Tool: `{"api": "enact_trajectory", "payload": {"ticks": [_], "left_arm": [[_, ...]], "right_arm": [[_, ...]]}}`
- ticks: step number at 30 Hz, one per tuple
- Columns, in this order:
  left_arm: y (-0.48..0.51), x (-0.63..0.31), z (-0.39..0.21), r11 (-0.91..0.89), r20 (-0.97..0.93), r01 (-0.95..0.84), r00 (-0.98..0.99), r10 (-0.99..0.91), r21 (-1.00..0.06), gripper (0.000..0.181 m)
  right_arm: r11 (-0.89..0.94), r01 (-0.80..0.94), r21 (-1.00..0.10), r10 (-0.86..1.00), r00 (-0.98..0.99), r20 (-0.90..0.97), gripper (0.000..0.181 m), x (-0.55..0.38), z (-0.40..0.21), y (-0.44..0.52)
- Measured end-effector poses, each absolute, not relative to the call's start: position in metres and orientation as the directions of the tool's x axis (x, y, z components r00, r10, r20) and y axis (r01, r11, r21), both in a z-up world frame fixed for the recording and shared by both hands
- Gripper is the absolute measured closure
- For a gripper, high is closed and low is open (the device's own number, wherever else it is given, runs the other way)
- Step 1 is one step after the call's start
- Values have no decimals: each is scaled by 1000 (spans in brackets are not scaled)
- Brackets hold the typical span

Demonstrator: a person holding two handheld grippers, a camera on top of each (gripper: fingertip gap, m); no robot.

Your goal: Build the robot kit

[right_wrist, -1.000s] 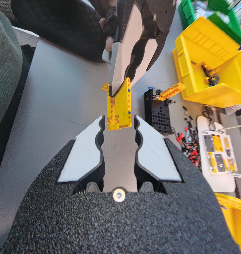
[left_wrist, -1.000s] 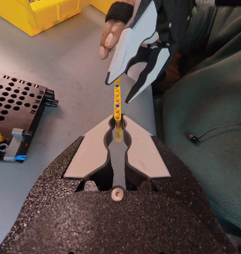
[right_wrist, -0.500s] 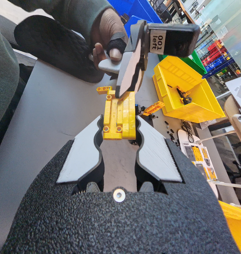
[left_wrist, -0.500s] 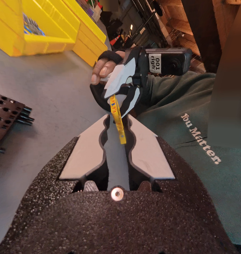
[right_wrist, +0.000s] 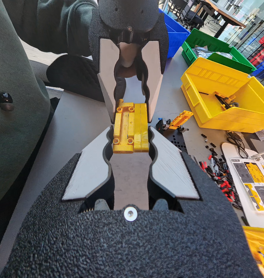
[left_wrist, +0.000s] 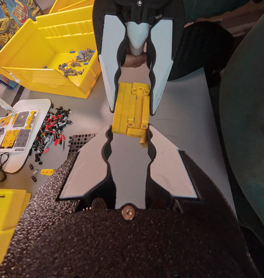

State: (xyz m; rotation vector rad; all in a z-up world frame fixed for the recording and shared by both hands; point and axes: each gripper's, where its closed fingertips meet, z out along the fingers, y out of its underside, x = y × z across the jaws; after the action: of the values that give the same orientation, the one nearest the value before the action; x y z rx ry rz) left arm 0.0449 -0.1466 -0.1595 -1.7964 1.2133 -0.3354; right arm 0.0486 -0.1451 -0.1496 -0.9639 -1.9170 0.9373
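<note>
Yellow panel (left_wrist: 130, 112) is being pinched at opposite ends, above the table (left_wrist: 181, 120). It is being gripped by left gripper (left_wrist: 129, 132) and right gripper (right_wrist: 130, 132), pointed tip to tip.

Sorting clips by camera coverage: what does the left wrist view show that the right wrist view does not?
Only the left wrist view shows a yellow bin of grey and blue parts and a loose yellow beam on the table. Only the right wrist view shows a green bin, a blue bin and an earbud. Both show the yellow brick assembly between the left gripper and right gripper, plus the pin pile.
</note>
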Motion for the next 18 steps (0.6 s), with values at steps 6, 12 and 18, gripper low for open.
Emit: {"api": "enact_trajectory", "payload": {"ticks": [6,12,18], "left_arm": [[-146,43,-164,-124,-240,-603,488,-839,-788,137],[-146,42,-170,-180,-146,-537,509,-848,-824,131],[-151,29,-156,-340,117,-302,570,-813,-891,148]], "right_arm": [[401,304,-864,868,-427,253,136,48,-154,-146],[393,282,-875,874,-412,259,136,46,-163,-143],[476,189,-859,858,-314,406,136,48,-147,-123]]}}
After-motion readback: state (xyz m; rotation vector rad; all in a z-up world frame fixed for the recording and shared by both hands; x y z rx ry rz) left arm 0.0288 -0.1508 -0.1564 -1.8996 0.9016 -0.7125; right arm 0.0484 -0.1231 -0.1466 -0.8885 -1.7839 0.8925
